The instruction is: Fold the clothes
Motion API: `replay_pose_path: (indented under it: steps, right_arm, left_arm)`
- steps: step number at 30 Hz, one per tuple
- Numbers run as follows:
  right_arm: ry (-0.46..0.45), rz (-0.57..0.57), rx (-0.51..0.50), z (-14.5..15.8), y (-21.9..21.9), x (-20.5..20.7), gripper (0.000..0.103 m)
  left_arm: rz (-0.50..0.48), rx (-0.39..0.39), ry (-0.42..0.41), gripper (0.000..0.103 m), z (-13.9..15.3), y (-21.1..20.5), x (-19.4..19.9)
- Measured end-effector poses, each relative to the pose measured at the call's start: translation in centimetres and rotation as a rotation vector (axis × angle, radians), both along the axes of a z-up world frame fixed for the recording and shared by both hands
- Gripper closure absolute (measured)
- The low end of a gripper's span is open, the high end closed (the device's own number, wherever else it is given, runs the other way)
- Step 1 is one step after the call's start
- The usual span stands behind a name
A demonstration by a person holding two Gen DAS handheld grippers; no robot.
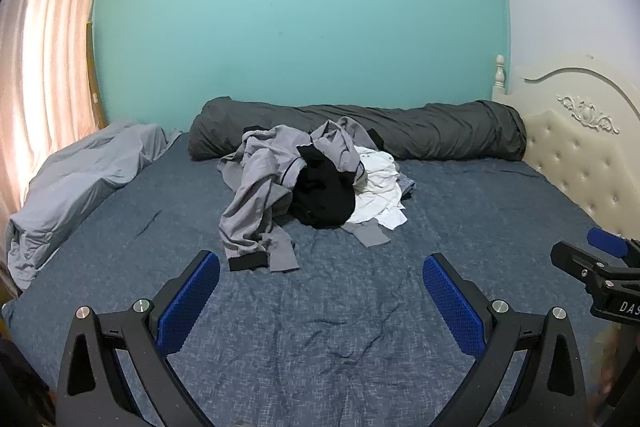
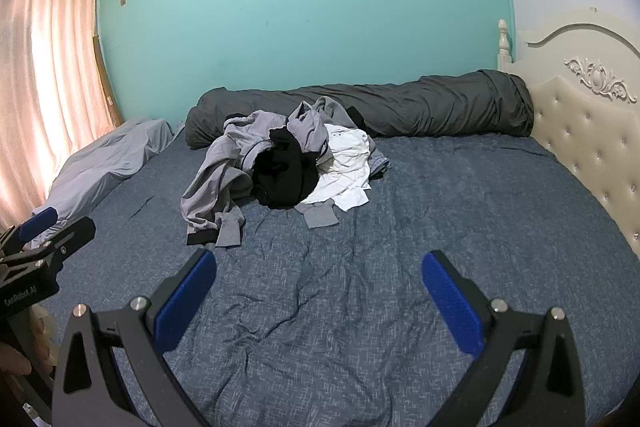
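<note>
Both grippers hang over the near part of the bed, jaws spread wide and empty: the left gripper [image 1: 321, 277] and the right gripper [image 2: 319, 275], side by side and apart, each one's tip showing at the edge of the other's view. Under and ahead of them lies a broad stretch of bare blue cover [image 1: 340, 307], wrinkled, with nothing on it up to the clothes. The pile [image 1: 312, 183] sits past the middle of the bed, well apart from both grippers: a grey garment [image 1: 256, 195] sprawled to the left with a black cuff toward the grippers, a black garment [image 1: 326, 193] heaped in the middle, a white garment [image 1: 380, 183] to the right. Open cover runs on either side of the pile. At the left edge a pale grey blanket [image 1: 80, 179] is bunched; at the right edge stands a cream tufted headboard [image 2: 592, 139]. Behind the pile a dark grey rolled quilt [image 1: 440, 135] lies along the far edge against a turquoise wall [image 1: 300, 7]. Pink curtains [image 1: 44, 47] hang at far left.
</note>
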State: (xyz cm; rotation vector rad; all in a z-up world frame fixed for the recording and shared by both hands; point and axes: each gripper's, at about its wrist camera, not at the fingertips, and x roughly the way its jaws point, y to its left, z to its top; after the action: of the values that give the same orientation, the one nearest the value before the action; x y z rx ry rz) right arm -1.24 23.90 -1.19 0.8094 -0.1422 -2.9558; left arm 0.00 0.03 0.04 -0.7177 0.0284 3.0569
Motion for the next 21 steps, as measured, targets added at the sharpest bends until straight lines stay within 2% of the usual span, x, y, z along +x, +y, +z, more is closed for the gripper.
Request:
replay_pose_path:
  steps: [6,8,11,13,21]
  right_arm:
    - [0.001,0.001,0.005,-0.3,-0.2,0.0,0.0]
    - [0.001,0.002,0.007,-0.4,-0.3,0.0,0.0]
    - [-0.001,0.001,0.003,-0.3,-0.2,0.0,0.0]
    - [-0.004,0.0,-0.004,-0.2,0.0,0.0,0.0]
    - [-0.005,0.0,-0.007,-0.3,0.1,0.0,0.0]
  left_arm:
    - [-0.009,0.002,0.002,0.0,0.5,0.5,0.4]
    - [-0.005,0.035,-0.004,0.0,0.1,-0.5,0.1]
    - [-0.011,0.023,-0.016,0.0,0.1,-1.3,-0.5]
    - [-0.007,0.001,-0.01,0.0,0.2,-0.1,-0.1]
    - [-0.005,0.009,-0.014,0.0,-0.2,-0.1,-0.1]
